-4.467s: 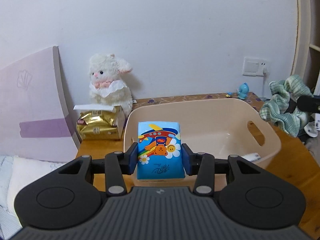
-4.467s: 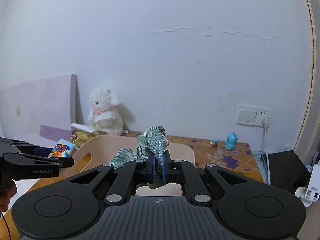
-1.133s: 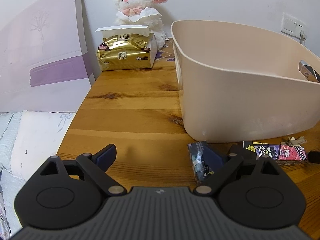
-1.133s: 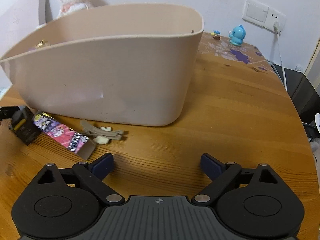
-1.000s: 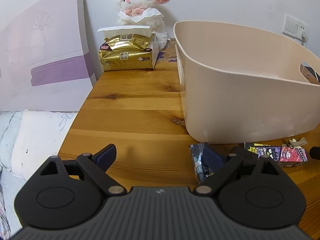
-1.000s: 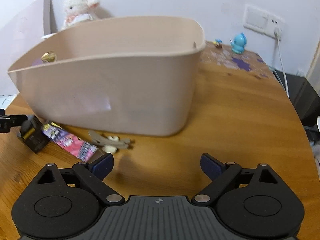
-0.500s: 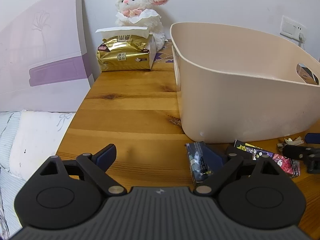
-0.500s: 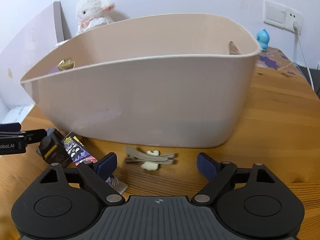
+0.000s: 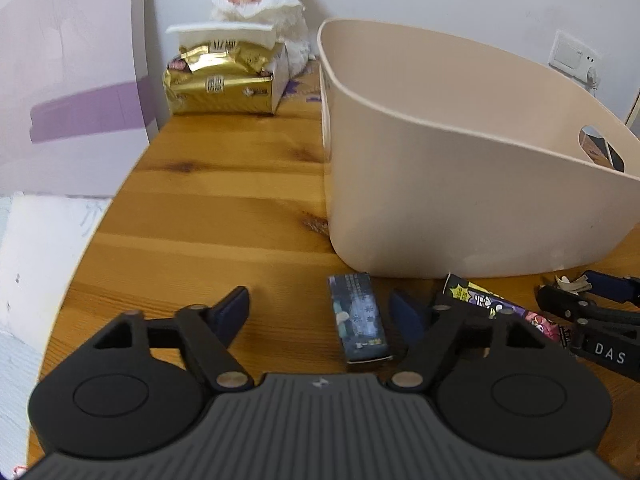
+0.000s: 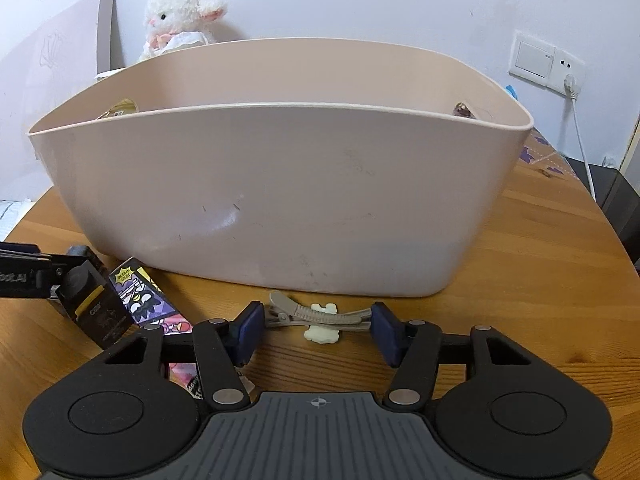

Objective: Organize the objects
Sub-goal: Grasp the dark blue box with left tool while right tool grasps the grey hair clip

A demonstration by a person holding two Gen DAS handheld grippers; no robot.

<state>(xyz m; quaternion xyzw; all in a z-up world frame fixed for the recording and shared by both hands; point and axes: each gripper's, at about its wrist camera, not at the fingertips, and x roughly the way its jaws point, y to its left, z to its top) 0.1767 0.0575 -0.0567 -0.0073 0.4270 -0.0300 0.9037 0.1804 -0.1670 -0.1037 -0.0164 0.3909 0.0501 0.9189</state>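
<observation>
A beige plastic bin (image 9: 460, 184) (image 10: 280, 200) stands on the wooden table. In front of it lie a small dark blue box (image 9: 359, 318), a purple cartoon-print box (image 10: 146, 300) (image 9: 496, 308), a black and yellow box (image 10: 94, 304) and a grey hair clip with a cream bone charm (image 10: 318, 316). My left gripper (image 9: 320, 310) is open, low over the table, with the dark blue box between its fingers. My right gripper (image 10: 314, 330) is open, its fingers on either side of the hair clip, not touching it.
A gold tissue pack (image 9: 224, 80) and a white plush lamb (image 9: 260, 4) sit at the back left. A purple-white board (image 9: 72, 80) leans on the wall. A wall socket with a cable (image 10: 568, 80) is at the right. White bedding (image 9: 36, 264) lies beyond the table's left edge.
Both grippers moved forward and lower. The left now straddles the dark blue box, the right straddles the hair clip. The right gripper's jaws have narrowed slightly.
</observation>
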